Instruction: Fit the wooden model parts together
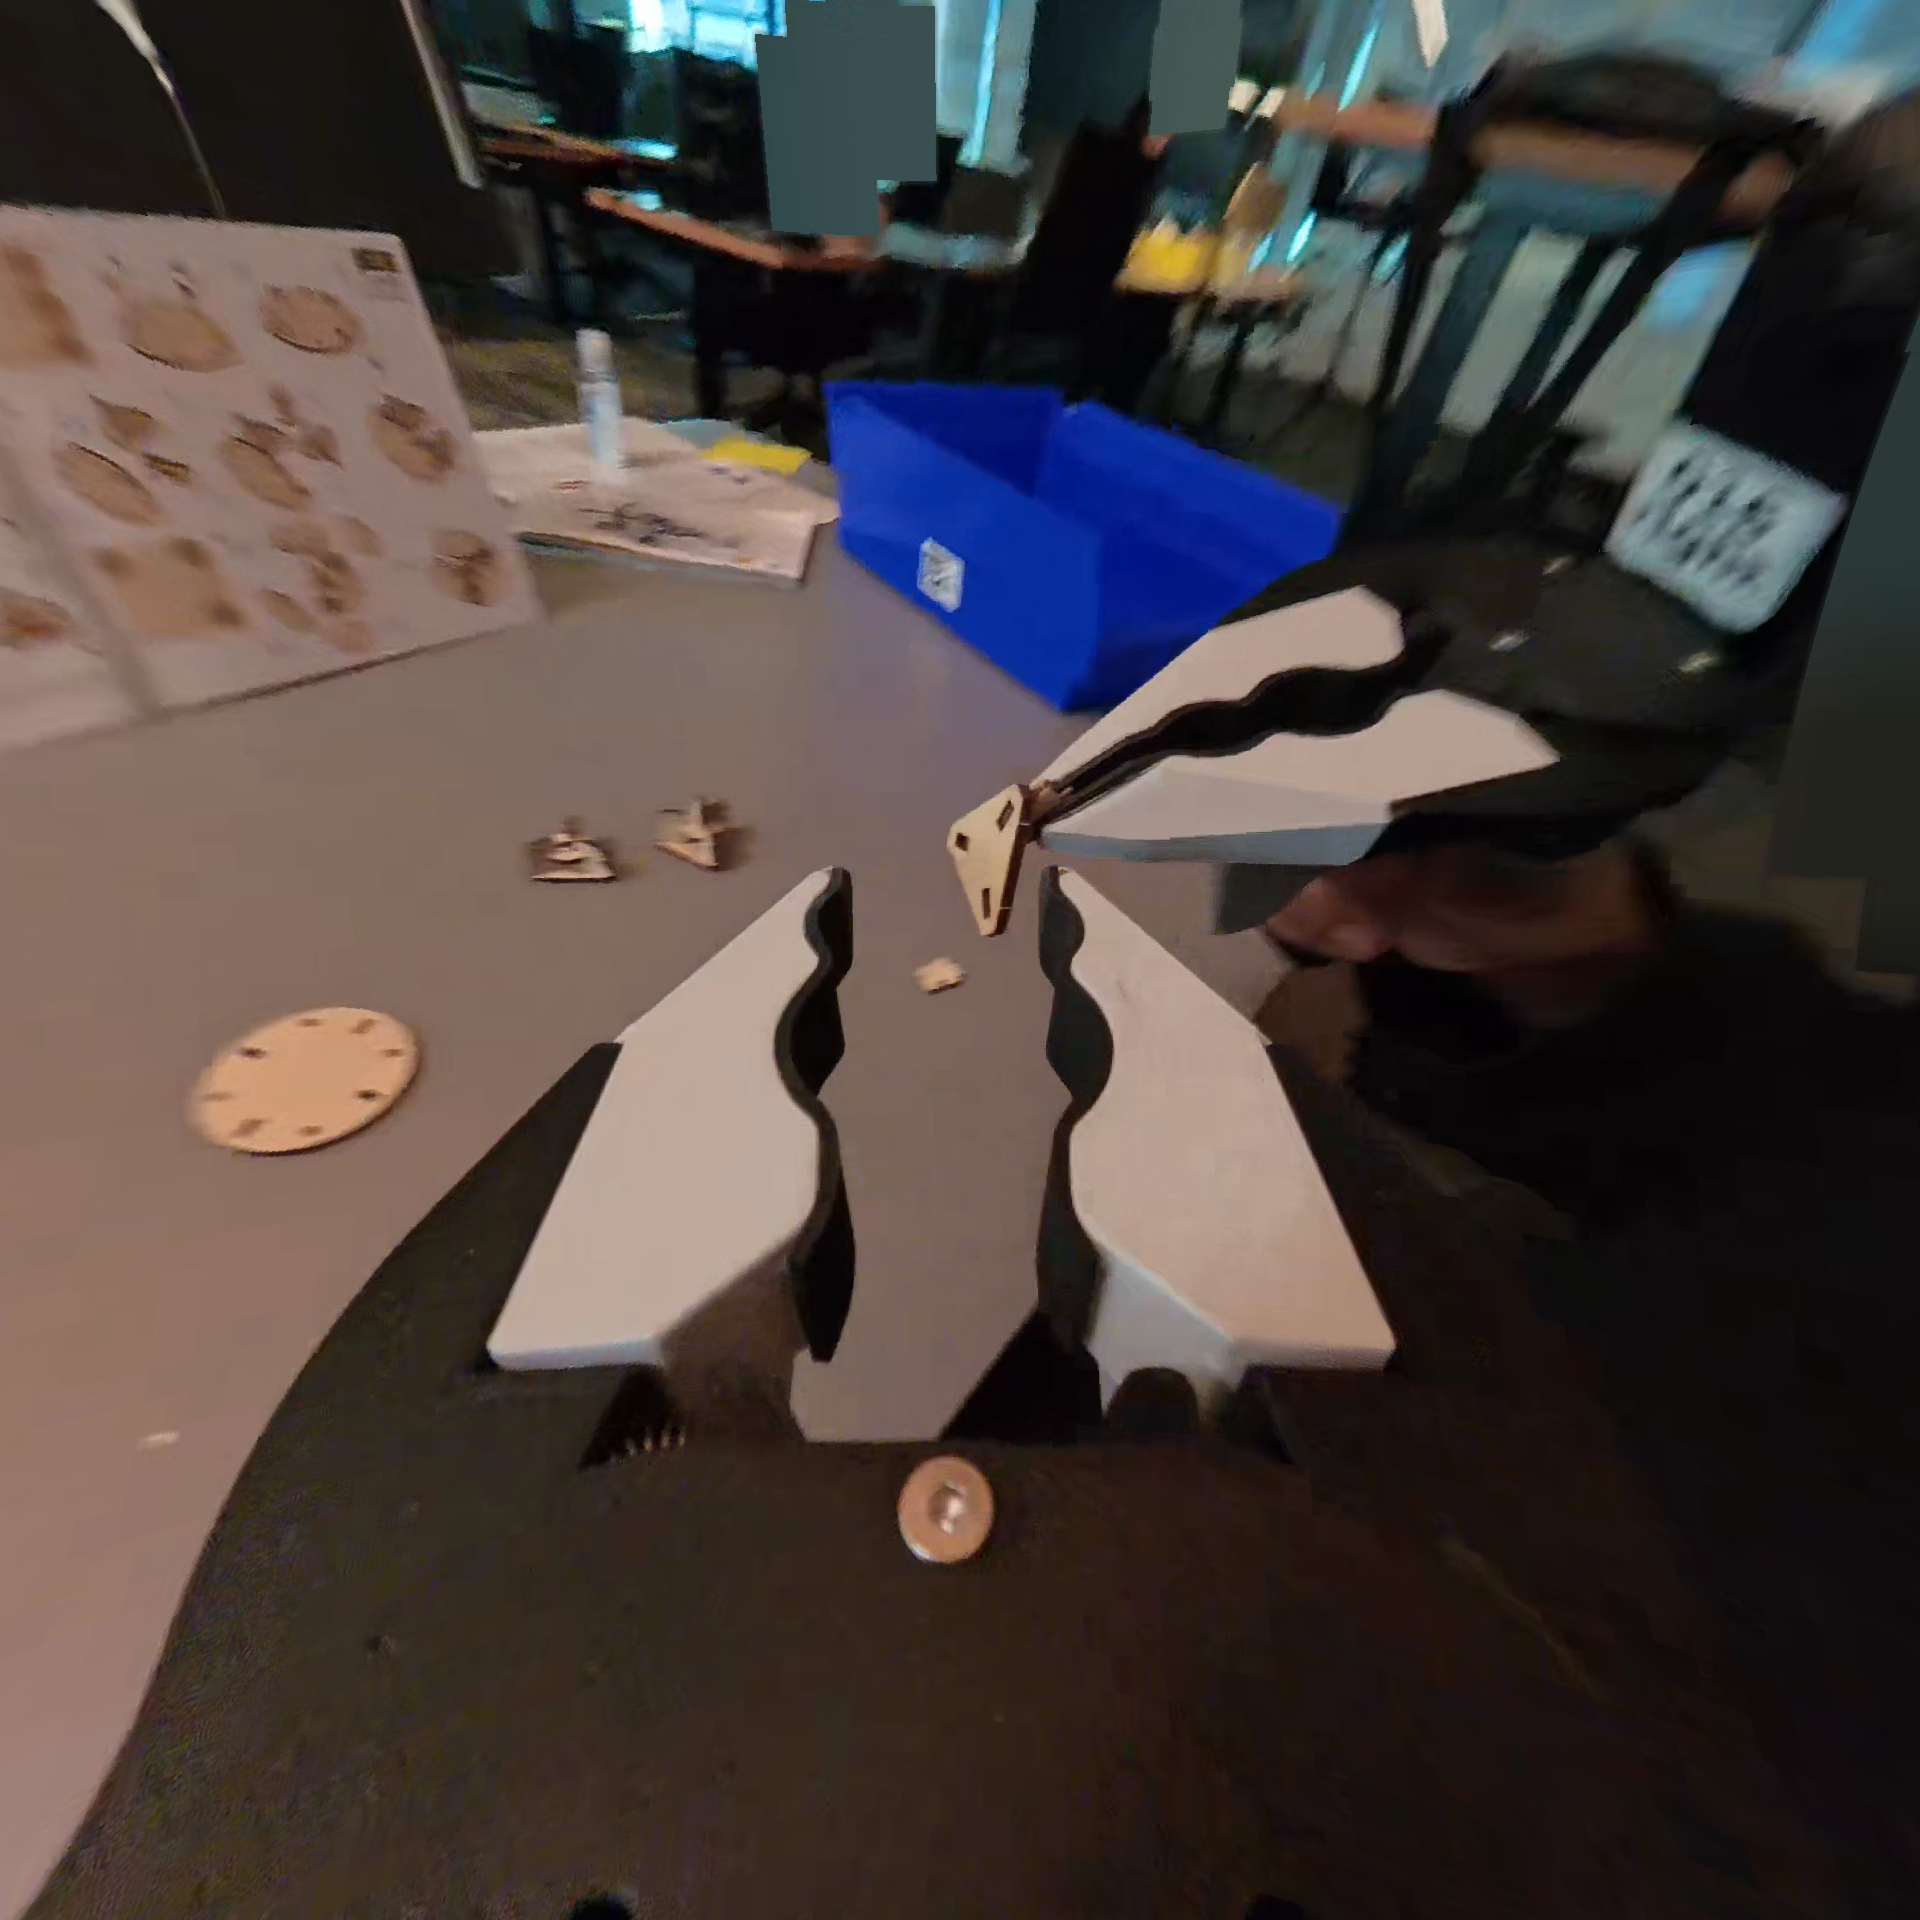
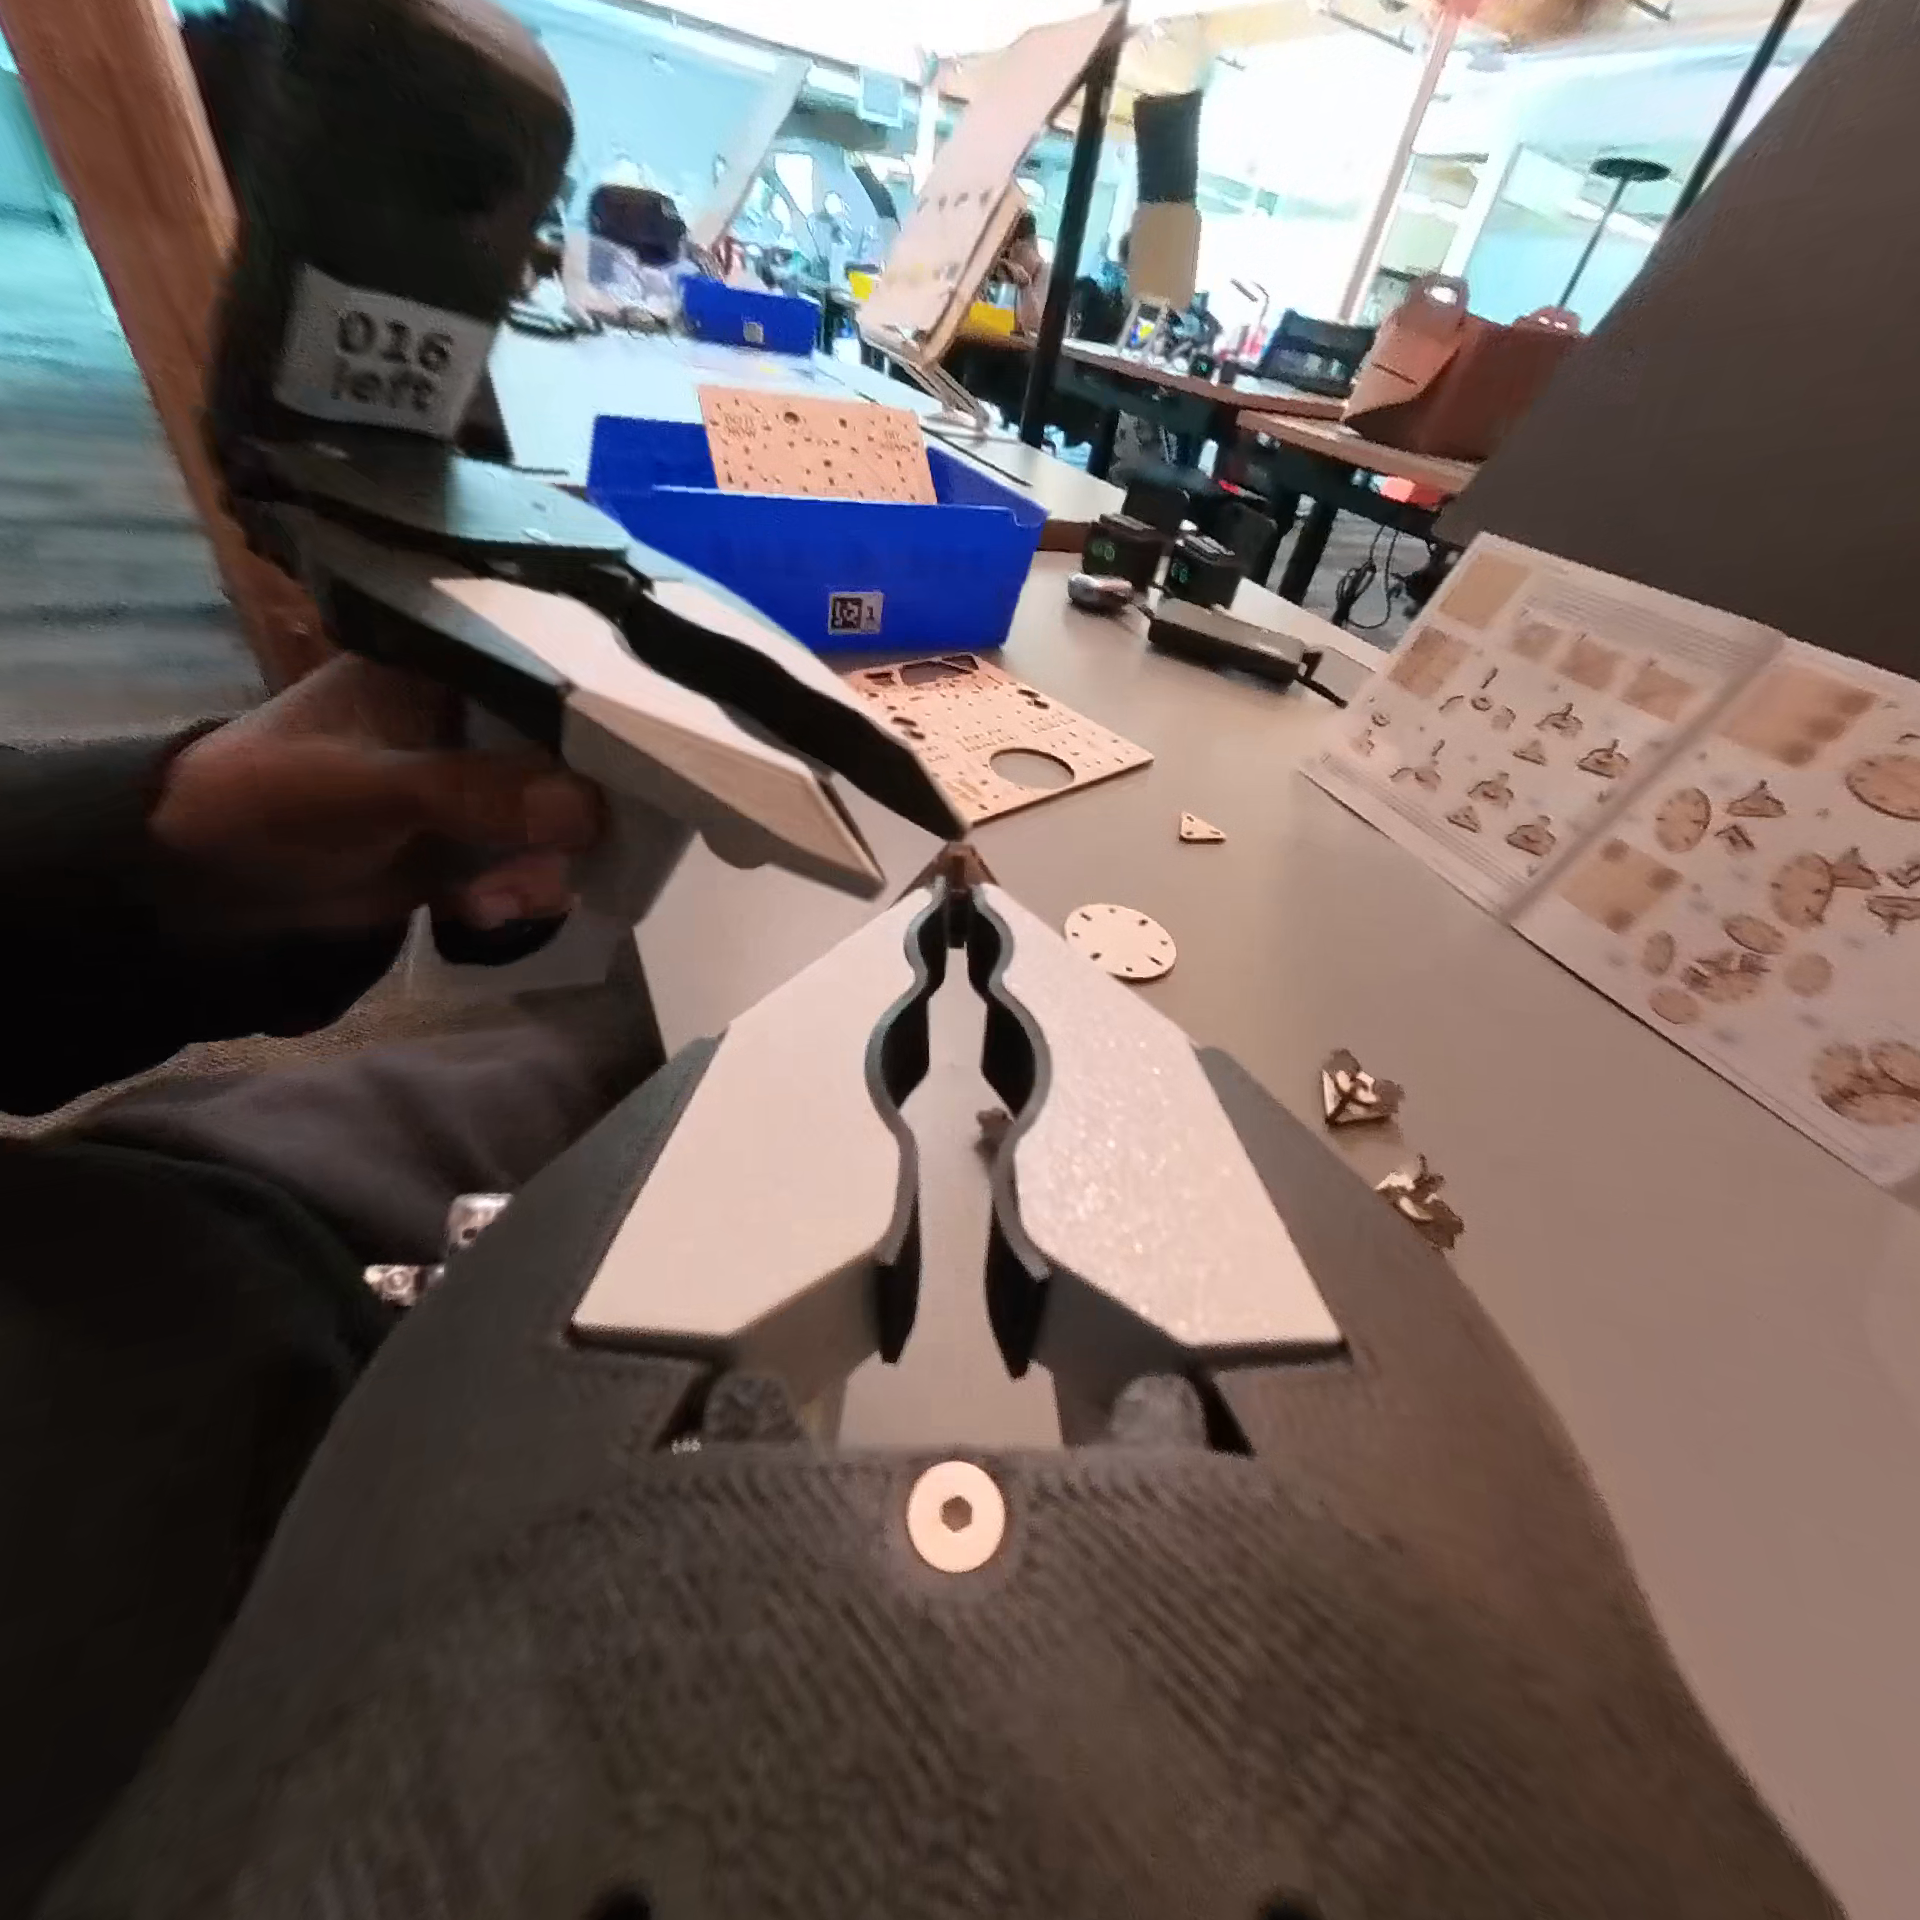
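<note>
My right gripper (image 2: 956, 906) is shut on a small triangular wooden piece (image 2: 957, 864) with slots and holds it above the grey table (image 2: 1351, 1039). In the left wrist view the right gripper (image 1: 1039, 805) reaches in from the right, with the triangular piece (image 1: 987, 862) sticking out of its tips. My left gripper (image 1: 945, 883) is open. The piece hangs just beyond its tips, nearer the right finger (image 1: 1055, 883), and neither pad presses on it. In the right wrist view the left gripper (image 2: 909, 857) comes in from the left, held by a hand.
On the table lie a round wooden disc (image 1: 304, 1081), two small assembled wooden pieces (image 1: 569, 857) (image 1: 694, 831), a wooden scrap (image 1: 938, 974), a loose triangle (image 2: 1201, 828) and a cut-out wooden sheet (image 2: 997, 738). A blue bin (image 1: 1039, 540) stands behind. An instruction sheet (image 1: 208, 468) lies nearby. Only a small space, under 4 cm, lies between the two pairs of fingers. From either gripper's tips it is about 15 centimetres to the wooden scrap (image 1: 938, 974).
</note>
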